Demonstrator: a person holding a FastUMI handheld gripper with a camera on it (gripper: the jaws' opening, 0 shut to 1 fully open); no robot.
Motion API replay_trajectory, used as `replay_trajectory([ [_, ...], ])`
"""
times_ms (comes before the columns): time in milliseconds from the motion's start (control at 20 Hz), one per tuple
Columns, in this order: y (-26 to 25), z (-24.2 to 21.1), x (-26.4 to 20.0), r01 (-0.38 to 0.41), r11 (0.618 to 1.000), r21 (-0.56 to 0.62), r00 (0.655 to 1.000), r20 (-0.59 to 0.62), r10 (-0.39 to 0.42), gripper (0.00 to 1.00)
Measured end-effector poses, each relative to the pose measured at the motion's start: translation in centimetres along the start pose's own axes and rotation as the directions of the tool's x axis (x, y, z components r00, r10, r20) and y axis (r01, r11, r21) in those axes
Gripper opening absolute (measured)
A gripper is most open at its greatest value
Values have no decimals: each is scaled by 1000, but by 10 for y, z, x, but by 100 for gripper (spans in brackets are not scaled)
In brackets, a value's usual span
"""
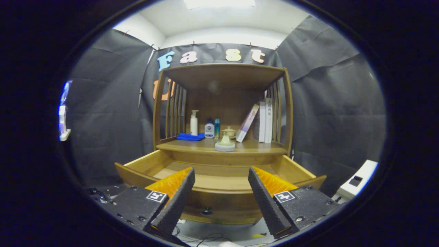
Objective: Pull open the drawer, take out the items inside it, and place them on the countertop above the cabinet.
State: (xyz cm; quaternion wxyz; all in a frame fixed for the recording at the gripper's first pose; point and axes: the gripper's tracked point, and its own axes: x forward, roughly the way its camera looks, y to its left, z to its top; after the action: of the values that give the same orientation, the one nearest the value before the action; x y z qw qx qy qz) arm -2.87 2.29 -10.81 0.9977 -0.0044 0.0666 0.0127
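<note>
The gripper was held wide open and empty before the pulled-out drawer, whose raised front could be struck if lowered carelessly inside.

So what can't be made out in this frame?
- Drawer contents, gripper view: the front panel and the open gripper fingers hide most of its floor; the visible strip looks bare.
- Knob: small, dark, shape unclear.
- Pale lidded piece on the countertop: too small to identify.
- Small jar behind it: partly hidden by that piece.
- Book spines: too small.
</note>
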Motion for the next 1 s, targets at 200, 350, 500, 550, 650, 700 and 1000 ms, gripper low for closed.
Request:
replay_trajectory([
  [200,-5,-35,-3,9,1000,-7,998,-60,-9,99],
  [350,-5,-58,1,9,1000,-3,995,-104,-9,99],
  [500,-10,-69,8,27,1000,13,990,-138,-25,99],
  [550,-12,-72,10,33,999,17,989,-147,-30,99],
  [650,-15,-76,16,42,999,17,986,-160,-38,99],
  [700,-17,-78,19,50,999,17,984,-170,-46,99],
  [1000,-23,-83,26,108,994,-6,979,-175,-107,99],
])
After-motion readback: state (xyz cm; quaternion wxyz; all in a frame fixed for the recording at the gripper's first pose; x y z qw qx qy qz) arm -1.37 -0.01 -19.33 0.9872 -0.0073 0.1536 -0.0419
